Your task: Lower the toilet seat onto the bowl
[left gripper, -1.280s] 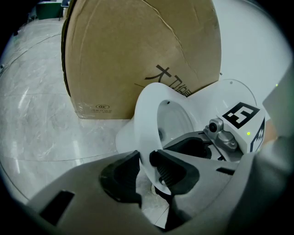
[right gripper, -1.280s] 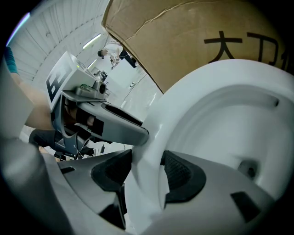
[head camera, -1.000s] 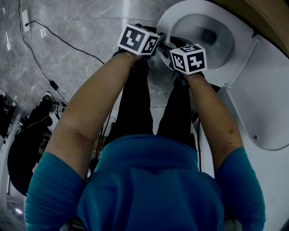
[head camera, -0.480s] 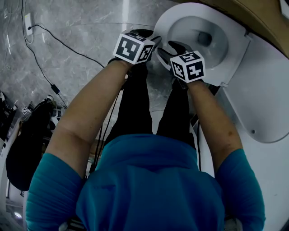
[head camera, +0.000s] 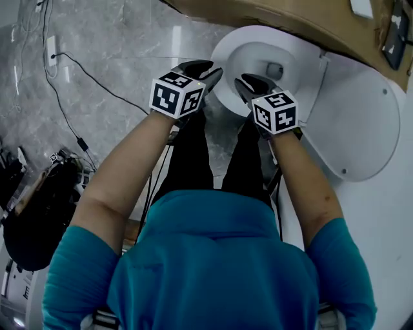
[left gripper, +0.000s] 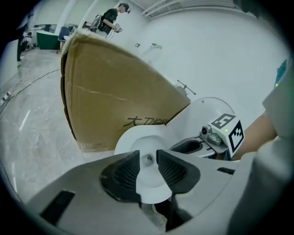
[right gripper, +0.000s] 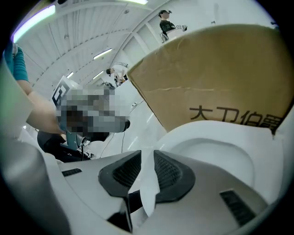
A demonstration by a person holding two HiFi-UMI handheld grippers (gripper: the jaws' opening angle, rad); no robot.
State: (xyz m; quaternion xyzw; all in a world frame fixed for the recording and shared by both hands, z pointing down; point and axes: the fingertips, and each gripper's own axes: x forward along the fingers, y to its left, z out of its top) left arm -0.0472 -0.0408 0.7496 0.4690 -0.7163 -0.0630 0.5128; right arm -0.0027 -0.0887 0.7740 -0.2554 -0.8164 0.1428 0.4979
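Nearest, a person in a teal top reaches both bare forearms forward over the grey marble floor [head camera: 116, 58]. The left gripper [left gripper: 148, 157] hovers at the near left edge of the toilet bowl [head camera: 227, 55]. Its fingers [left gripper: 124, 172] stand slightly apart and grip nothing, and the bowl shows through the gap. Just to its right, the right gripper [right gripper: 147, 156] is over the bowl's near rim. Its fingers [right gripper: 167, 172] are closing, with only a white strip, seemingly the bowl's edge, in the gap and no clear pinch. The toilet seat [head camera: 361, 129] stands raised to the right of the bowl as one white oval with the lid. Neither gripper touches it, so the lowering seems not yet begun. Farthest, a cardboard box [head camera: 277, 19] stands behind the toilet.
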